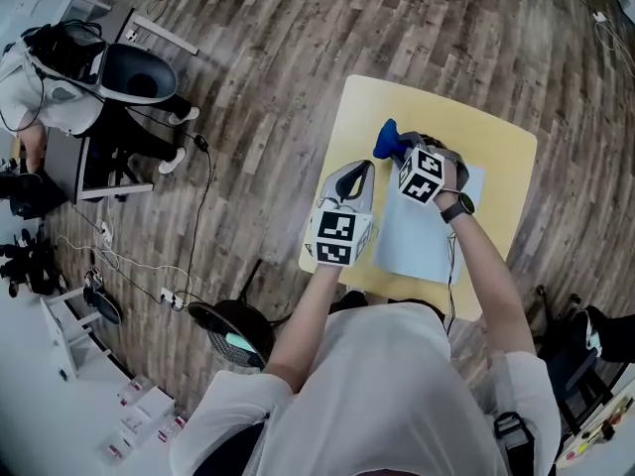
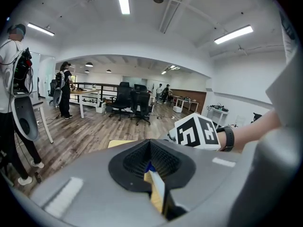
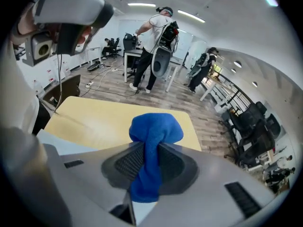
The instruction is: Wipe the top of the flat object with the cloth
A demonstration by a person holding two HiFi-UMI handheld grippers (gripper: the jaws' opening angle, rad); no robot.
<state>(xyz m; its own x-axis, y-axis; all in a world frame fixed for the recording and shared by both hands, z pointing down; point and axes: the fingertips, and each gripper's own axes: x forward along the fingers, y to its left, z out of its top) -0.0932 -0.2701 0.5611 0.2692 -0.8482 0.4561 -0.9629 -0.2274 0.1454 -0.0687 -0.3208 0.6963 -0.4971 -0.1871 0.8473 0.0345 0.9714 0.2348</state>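
Two tongs work over a yellow bench (image 1: 417,107) at the frame's centre right. My right tongs (image 3: 149,145) are clenched on a blue cloth (image 3: 155,129), which bulges in a soft knob beyond the tips and hangs bunched between the pads. From the head view, the cloth sits at the upper edge of the flat object (image 1: 427,236), a pale blue-white sheet lying flat on the bench. My left tongs (image 2: 150,157) are pressed together on nothing, just left of the sheet. Wood-plank floor (image 1: 268,58) surrounds the bench; black office chairs (image 2: 135,98) and standing people fill the room under strip lights. Black-and-white square markers (image 1: 337,234) cover the cubes.
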